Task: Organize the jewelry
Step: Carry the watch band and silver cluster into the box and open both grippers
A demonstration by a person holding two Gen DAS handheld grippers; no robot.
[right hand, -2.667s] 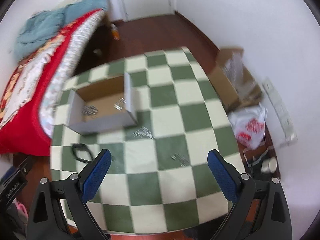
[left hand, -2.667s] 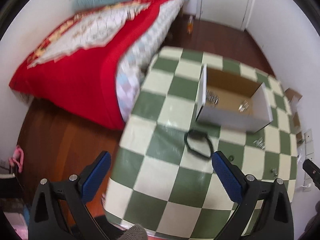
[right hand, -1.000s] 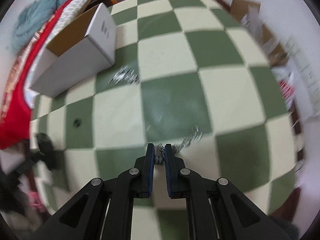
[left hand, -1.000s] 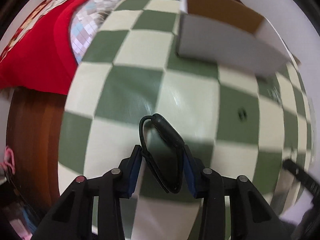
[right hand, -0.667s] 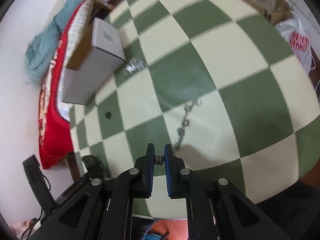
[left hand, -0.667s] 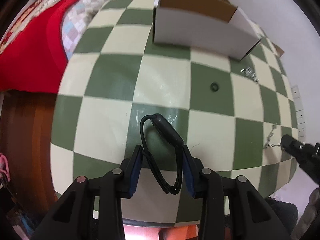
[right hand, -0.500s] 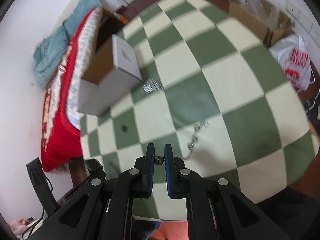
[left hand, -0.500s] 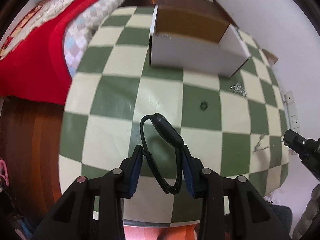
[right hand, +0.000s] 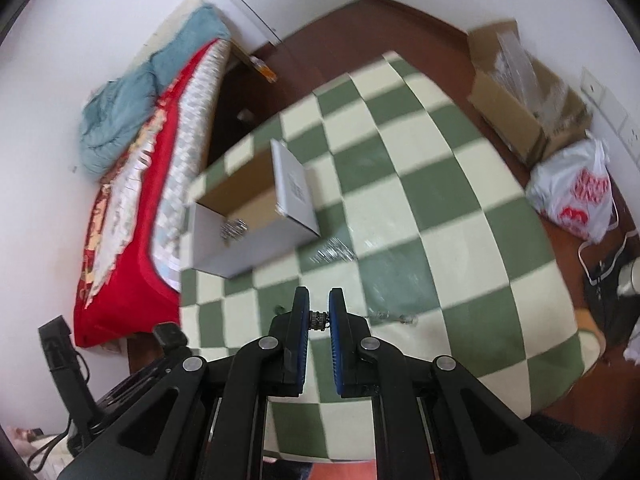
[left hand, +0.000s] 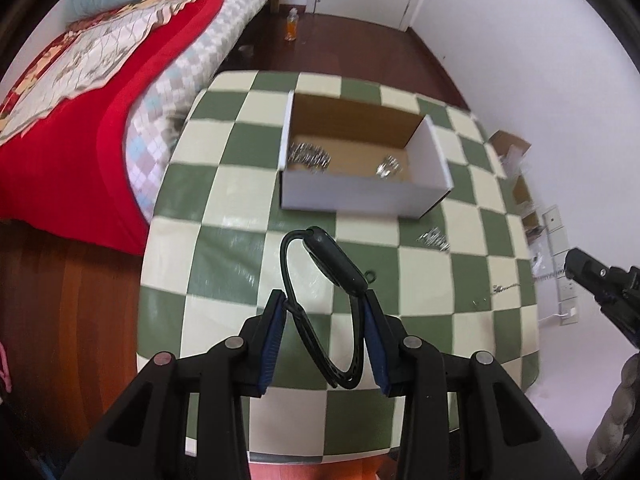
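My left gripper [left hand: 325, 300] is shut on a black bracelet [left hand: 336, 268], a loop with a thick dark bar, held above the green-and-cream checkered table [left hand: 224, 252]. My right gripper [right hand: 319, 307] is shut on a silver chain [right hand: 390, 315] that hangs off to the right above the table; the chain also shows in the left wrist view [left hand: 502, 289]. An open white cardboard box [left hand: 360, 194] holds silver jewelry pieces [left hand: 310, 156]; it also shows in the right wrist view [right hand: 256, 216]. A loose silver piece [left hand: 434, 238] and a small dark ring [left hand: 371, 277] lie on the table.
A bed with a red cover [left hand: 80, 80] stands left of the table. A cardboard box [right hand: 524, 100] and a white plastic bag [right hand: 576, 196] sit on the wooden floor at the right. The right gripper's black body [left hand: 600, 284] shows at the left wrist view's right edge.
Both grippers have risen from the table with their pieces. The box now shows from higher up, with its inside in view. The chain now hangs clear of the tabletop.
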